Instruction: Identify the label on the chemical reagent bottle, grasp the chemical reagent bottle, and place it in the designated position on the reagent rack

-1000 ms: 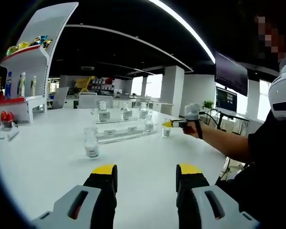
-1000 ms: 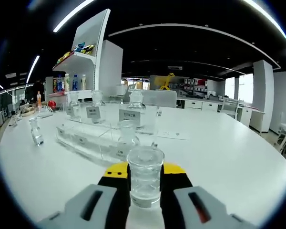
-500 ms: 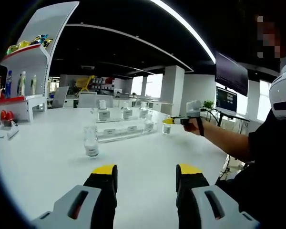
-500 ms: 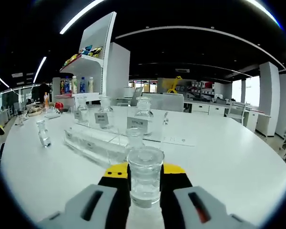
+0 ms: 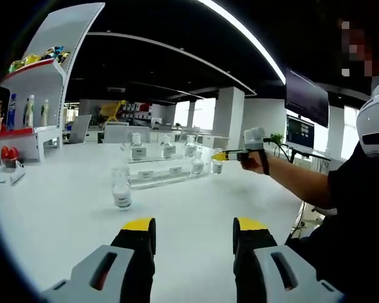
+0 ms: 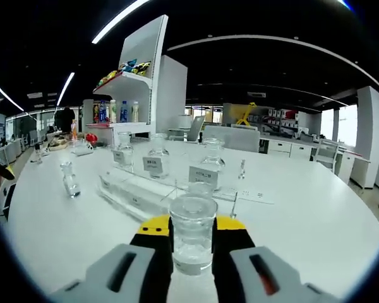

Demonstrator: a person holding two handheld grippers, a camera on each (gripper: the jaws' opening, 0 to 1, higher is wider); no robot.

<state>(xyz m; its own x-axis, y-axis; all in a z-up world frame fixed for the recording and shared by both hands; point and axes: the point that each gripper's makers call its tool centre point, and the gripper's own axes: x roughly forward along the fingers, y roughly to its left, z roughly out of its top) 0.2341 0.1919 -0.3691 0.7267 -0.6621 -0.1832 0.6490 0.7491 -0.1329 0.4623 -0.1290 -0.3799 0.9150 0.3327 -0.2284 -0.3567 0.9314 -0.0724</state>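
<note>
reagent bottle [image 6: 191,235] clamped upright between right gripper [image 6: 191,228] jaws; left gripper [image 5: 194,228] jaws spread, empty.

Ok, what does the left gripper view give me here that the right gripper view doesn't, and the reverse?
Left gripper view: the left gripper with its jaws open and empty, the person's arm holding the right gripper out near the rack, and a monitor. Right gripper view: a close look at the held bottle, clamped between the jaws. Shared: the rack, the lone bottle standing on the table, and the white shelf.
</note>
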